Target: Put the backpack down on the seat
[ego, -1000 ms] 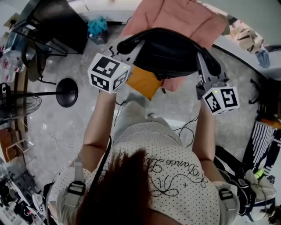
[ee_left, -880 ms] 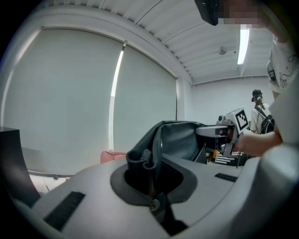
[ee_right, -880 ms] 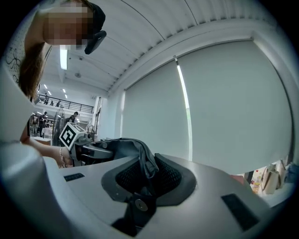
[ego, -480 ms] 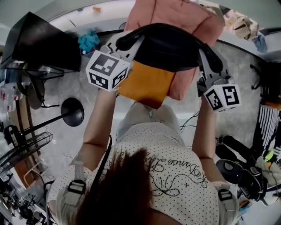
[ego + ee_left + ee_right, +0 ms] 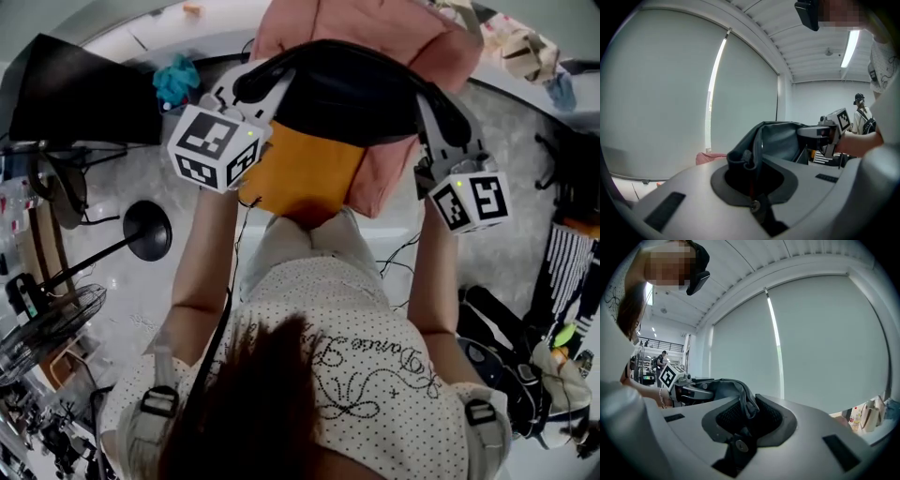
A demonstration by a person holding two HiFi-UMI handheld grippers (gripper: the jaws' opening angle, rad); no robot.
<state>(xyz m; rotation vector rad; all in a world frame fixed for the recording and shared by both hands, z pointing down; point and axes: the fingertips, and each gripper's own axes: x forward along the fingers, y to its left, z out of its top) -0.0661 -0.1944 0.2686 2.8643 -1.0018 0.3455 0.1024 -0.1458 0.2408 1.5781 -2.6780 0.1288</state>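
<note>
The carrying step was in hand, and the backpack (image 5: pixel 347 94) was not yet down. It hung slung between the two claws, clear of anything beneath. The left claw (image 5: pixel 251 86) was pinched nearly shut on a dark fold at the bag's edge. The right claw (image 5: pixel 439 117) was clamped on a thicker bunch of strap and fabric, so its jaws stood slightly further apart. The pink seat (image 5: pixel 375 28) lay below and just ahead of both claws, and an orange cushion (image 5: pixel 305 173) sat under the left claw. By my reading, the next move called for both claws to sink together, keeping the bag level. The grip should be let go only once the seat bore the bag's weight.
</note>
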